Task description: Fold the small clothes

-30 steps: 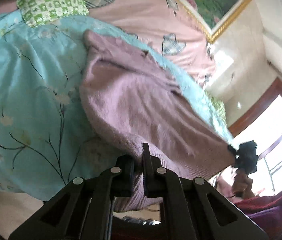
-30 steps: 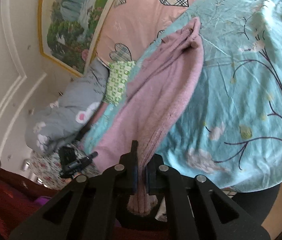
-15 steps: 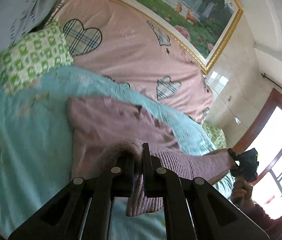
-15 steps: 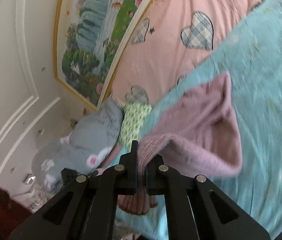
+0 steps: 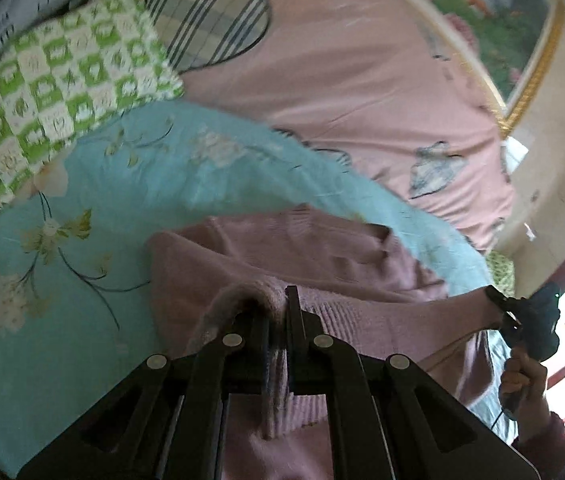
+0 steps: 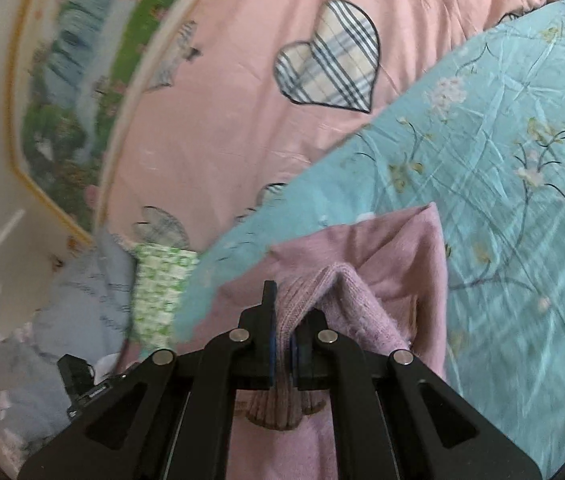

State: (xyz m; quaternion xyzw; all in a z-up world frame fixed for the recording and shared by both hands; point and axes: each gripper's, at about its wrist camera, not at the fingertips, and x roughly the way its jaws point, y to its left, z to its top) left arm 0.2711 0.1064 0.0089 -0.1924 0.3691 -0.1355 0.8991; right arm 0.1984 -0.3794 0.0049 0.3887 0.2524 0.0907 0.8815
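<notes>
A mauve knit sweater (image 5: 322, 264) lies on a turquoise flowered bedsheet (image 5: 82, 280). My left gripper (image 5: 278, 308) is shut on one corner of its ribbed hem, and that edge is carried over the rest of the sweater. My right gripper (image 6: 282, 312) is shut on the other hem corner of the sweater (image 6: 382, 264), folded over likewise. The right gripper also shows in the left wrist view (image 5: 530, 320) at the far right, holding the stretched hem.
A pink quilt with plaid hearts (image 5: 362, 80) rises behind the sheet. A green checked pillow (image 5: 54, 88) and a grey bundle (image 6: 82, 304) lie at the head end. A framed landscape picture (image 6: 82, 80) hangs on the wall. A window is at right.
Both grippers have carried the sweater's hem up and forward over its body, from hanging off the bed edge to doubled over on the sheet. Both stayed shut on the hem.
</notes>
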